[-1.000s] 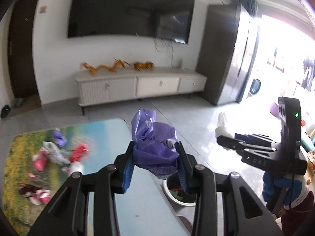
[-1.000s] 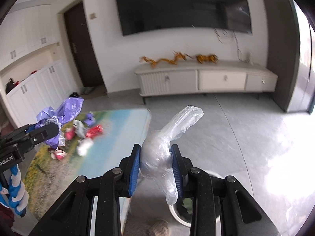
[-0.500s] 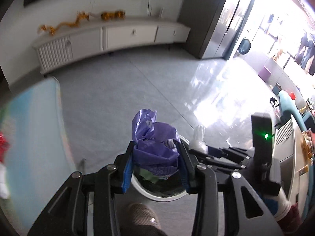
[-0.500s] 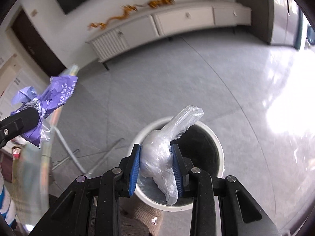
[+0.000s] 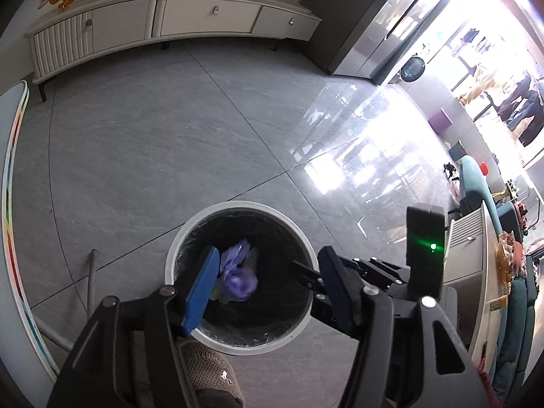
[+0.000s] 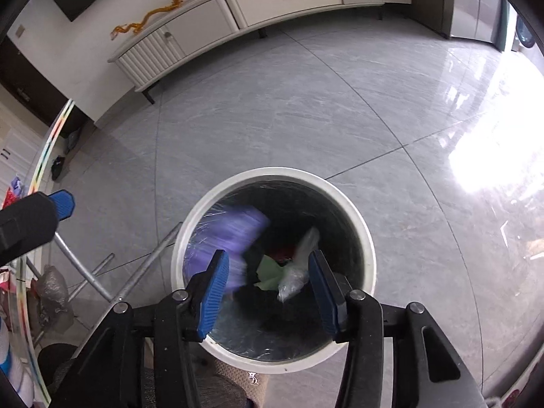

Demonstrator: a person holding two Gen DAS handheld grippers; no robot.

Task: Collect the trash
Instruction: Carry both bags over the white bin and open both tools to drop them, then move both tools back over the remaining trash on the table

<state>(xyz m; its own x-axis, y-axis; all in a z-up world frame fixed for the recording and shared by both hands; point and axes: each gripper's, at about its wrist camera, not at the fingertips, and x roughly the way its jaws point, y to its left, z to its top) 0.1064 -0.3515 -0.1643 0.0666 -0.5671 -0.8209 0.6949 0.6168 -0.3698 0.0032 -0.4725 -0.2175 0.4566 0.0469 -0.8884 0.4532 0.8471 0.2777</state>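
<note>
A round white trash bin (image 5: 180,238) with a black liner stands on the grey floor, also in the right wrist view (image 6: 369,248). My left gripper (image 5: 268,282) is open above it. A purple wrapper (image 5: 236,273) lies inside; in the right wrist view it (image 6: 234,234) is a blur, falling into the bin. My right gripper (image 6: 268,292) is open above the bin. A clear plastic bag (image 6: 299,268) lies inside on green and dark trash. The right gripper also shows in the left wrist view (image 5: 306,273).
The table's coloured edge (image 5: 13,170) and metal legs (image 6: 102,272) are at the left. A white TV cabinet (image 5: 163,23) lines the far wall. A slippered foot (image 5: 207,374) is beside the bin. Furniture (image 5: 476,272) stands at the right.
Both grippers have opened over the bin. The purple wrapper and the clear bag have dropped out of them into the bin.
</note>
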